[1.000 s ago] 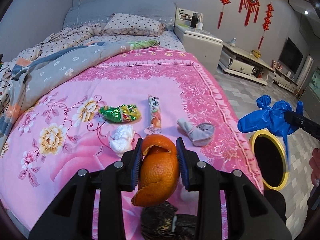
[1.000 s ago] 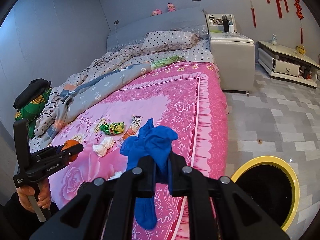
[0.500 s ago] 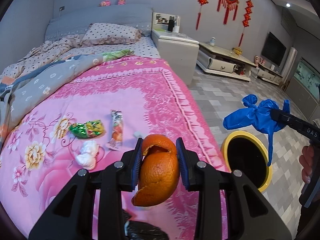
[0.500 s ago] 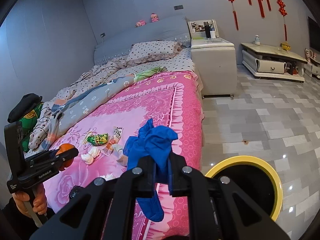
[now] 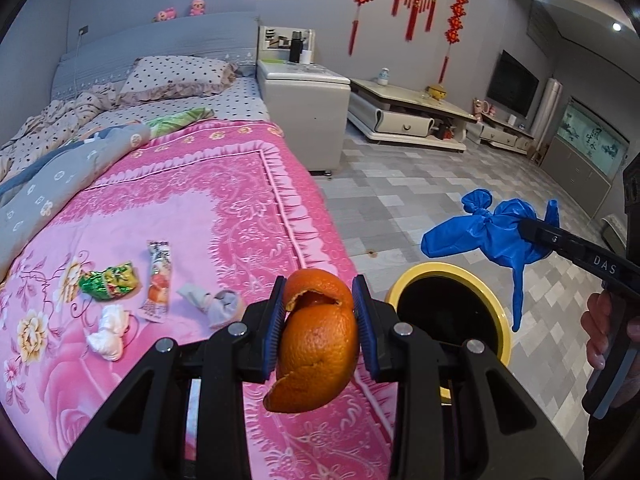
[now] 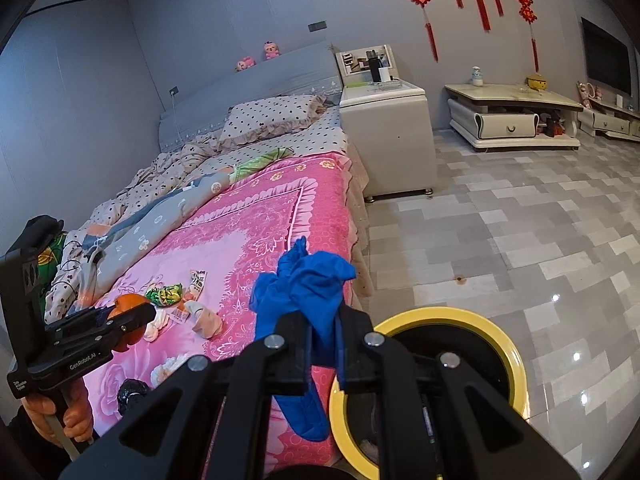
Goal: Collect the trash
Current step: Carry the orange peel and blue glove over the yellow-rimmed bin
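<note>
We hold orange peel (image 5: 316, 340) clamped in the left gripper (image 5: 319, 330), blue glove (image 6: 308, 292) pinched in the right gripper (image 6: 323, 354). Yellow-rimmed bin (image 6: 516, 364) sits just ahead-right. Neither dropped yet; green wrapper (image 5: 109, 286), snack packet (image 5: 158, 278), tissue (image 5: 107, 332), grey wad (image 5: 218, 304) remain on the bed (image 5: 208, 216), ahead-left.

Both grippers raised – L gripper (image 5: 319, 322) clamped, R gripper (image 6: 323, 350) clamped too.

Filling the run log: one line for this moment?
left gripper: shut on orange peel | right gripper: shut on blue glove | yellow-rimmed bin: nearby, nothing dropped
</note>
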The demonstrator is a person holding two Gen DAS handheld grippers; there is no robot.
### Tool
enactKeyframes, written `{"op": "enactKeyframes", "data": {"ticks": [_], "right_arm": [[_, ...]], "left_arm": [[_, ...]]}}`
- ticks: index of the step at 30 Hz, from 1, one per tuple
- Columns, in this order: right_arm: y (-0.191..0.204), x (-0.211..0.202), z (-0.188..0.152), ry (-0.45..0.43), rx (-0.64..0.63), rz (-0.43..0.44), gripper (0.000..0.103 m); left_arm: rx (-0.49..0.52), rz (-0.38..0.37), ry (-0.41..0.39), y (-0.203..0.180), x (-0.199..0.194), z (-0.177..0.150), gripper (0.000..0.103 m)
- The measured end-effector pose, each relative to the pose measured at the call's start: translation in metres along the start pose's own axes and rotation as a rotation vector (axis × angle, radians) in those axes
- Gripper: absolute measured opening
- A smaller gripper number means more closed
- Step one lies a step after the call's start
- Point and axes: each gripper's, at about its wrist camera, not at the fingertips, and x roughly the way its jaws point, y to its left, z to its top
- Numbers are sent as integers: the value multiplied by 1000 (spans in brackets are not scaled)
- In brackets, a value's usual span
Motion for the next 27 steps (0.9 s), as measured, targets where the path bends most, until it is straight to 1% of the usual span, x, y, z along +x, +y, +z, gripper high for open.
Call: {"op": "enactKeyframes", "data": {"ticks": [13,27], "right_arm": [[-49,-10,-6,-4,75,-64,8],[-91,11,-17,38,148,-113,8]], "left_arm": [[35,-86,37,-56,38,3,31],[68,-127,130,-97,100,-6,31]]}}
